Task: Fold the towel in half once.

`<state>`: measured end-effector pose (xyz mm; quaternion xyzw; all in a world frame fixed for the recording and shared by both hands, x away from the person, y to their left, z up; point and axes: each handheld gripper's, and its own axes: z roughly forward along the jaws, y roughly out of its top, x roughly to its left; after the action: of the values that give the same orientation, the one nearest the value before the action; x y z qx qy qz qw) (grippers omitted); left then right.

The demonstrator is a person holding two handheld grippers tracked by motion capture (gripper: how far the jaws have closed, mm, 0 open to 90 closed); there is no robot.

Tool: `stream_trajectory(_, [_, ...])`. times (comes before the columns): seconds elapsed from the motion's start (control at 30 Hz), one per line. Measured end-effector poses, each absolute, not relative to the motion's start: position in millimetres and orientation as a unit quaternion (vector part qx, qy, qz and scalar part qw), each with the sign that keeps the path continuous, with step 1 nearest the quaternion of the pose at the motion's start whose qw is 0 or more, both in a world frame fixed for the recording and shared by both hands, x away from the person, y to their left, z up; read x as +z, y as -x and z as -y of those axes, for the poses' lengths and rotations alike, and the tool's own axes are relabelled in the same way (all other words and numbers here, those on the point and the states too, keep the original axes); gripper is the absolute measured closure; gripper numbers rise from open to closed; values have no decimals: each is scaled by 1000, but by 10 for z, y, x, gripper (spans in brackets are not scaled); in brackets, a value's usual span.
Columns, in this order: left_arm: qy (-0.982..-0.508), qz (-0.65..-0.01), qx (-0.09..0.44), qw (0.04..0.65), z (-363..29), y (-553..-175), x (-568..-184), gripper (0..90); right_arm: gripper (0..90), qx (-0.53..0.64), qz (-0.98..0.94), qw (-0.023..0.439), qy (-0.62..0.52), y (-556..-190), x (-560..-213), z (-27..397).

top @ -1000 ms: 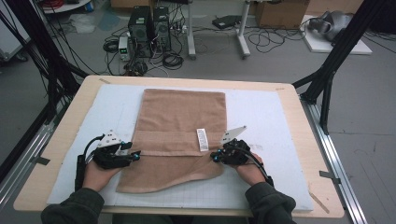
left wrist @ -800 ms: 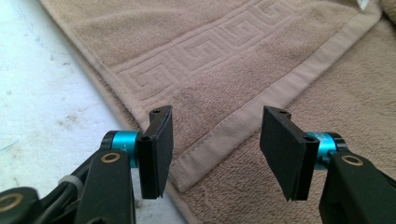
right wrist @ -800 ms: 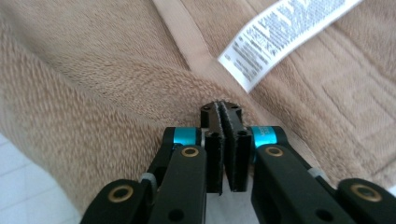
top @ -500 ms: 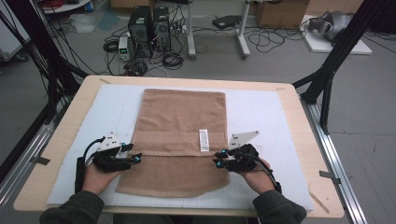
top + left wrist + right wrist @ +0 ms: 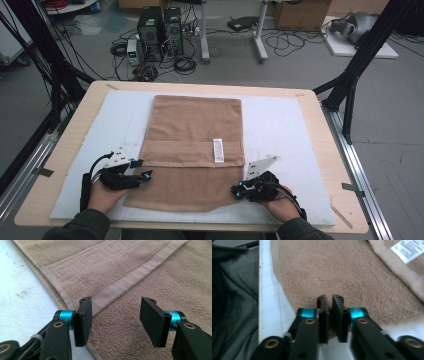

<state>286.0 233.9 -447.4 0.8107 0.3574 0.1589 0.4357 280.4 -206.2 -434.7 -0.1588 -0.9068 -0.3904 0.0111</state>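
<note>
1. The left tool (image 5: 145,175) stands about half open; in the left gripper view (image 5: 115,317) its two pads are well apart with nothing pinched between them.
2. That tool hovers over the left edge of the towel (image 5: 192,150), just below the hem of the folded-over flap (image 5: 130,280); bare terry shows in the gap between the pads, and I cannot tell whether the pads touch it.
3. The right tool (image 5: 236,190) is closed. In the right gripper view (image 5: 330,315) its pads stand nearly together with a thin slit left, and they have just been closing.
4. The right tool sits at the towel's near right corner, where the cloth's edge curves in towards it. The towel's edge runs up to the pads, but whether cloth is caught in the slit cannot be told from the pictures.
5. The towel lies flat on the white mat (image 5: 285,125) that covers the tabletop (image 5: 327,150), its long side running away from the person. Its near part is doubled over, and the hem of that fold crosses the towel's middle.
6. A white label (image 5: 218,150) sits on the fold's hem, at the towel's right side, beyond the right tool.
7. Each tool lies at one side of the towel's near end, left at the left edge, right at the right corner.
</note>
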Motion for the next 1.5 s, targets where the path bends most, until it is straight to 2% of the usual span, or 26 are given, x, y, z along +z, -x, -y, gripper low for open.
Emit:
stream_trajectory(0.2, [-808, -357, 159, 441, -2350, -2873, -4458, 440, 865, -392, 906, -28, 158, -2975, -4182, 1893])
stream_trajectory(0.3, [-807, -357, 160, 442, -2351, -2872, -4454, 440, 865, -382, 907, -37, 175, -3121, -4218, 1807])
stream_trajectory(0.43, [-807, -355, 158, 444, -2354, -2866, -4454, 439, 859, -367, 911, -22, 188, -3204, -4338, 1766])
stream_trajectory(0.5, [-808, -355, 158, 443, -2352, -2867, -4455, 439, 812, -367, 911, -30, 186, -3169, -4316, 1783])
stream_trajectory(0.67, [-810, -351, 157, 442, -2340, -2850, -4449, 438, 771, -379, 906, -36, 183, -3057, -4237, 1868])
stream_trajectory(0.93, [-813, -346, 155, 442, -2322, -2830, -4451, 437, 654, -402, 899, -13, 174, -2820, -4172, 2013])
stream_trajectory(1.07, [-808, -351, 154, 447, -2322, -2888, -4432, 448, 646, -406, 892, -36, 194, -2860, -4171, 2083])
stream_trajectory(1.3, [-808, -360, 154, 441, -2329, -2967, -4462, 457, 637, -375, 908, -6, 188, -2842, -4312, 2045])
stream_trajectory(1.5, [-808, -357, 156, 442, -2320, -2959, -4453, 455, 644, -377, 906, -9, 192, -2752, -4357, 2125])
